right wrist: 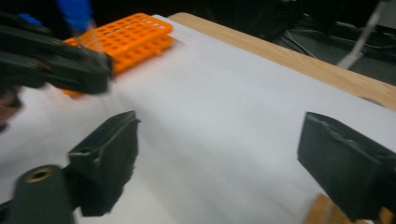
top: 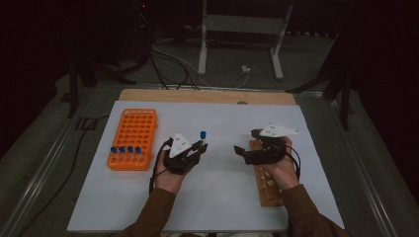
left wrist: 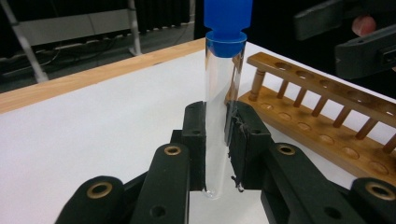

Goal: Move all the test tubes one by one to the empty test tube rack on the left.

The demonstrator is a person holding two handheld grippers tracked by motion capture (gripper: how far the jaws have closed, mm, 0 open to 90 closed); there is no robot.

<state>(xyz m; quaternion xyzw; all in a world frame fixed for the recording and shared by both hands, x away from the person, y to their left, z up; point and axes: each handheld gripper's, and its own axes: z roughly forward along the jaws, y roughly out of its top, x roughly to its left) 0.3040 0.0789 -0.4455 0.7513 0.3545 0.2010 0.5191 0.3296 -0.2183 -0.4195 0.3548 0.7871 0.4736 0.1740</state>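
Note:
My left gripper (left wrist: pixel 217 156) (top: pixel 200 147) is shut on a clear test tube (left wrist: pixel 221 112) with a blue cap (top: pixel 203 134), held upright over the white board, left of centre. My right gripper (right wrist: pixel 219 154) (top: pixel 242 148) stands open with nothing between its jaws, above the near end of the wooden tube rack (top: pixel 266 185) (left wrist: pixel 322 116) on the right. An orange rack (top: pixel 133 138) (right wrist: pixel 130 39) at the left carries several blue-capped tubes (top: pixel 125 149) in its front row. In the right gripper view the left gripper (right wrist: pixel 100 67) with its tube appears blurred at the upper left.
The white board (top: pixel 217 197) lies on a wooden table whose far edge (top: pixel 207 95) shows behind it. Cables and a white stand's legs (top: pixel 202 49) are on the floor beyond. Open board lies between the two racks.

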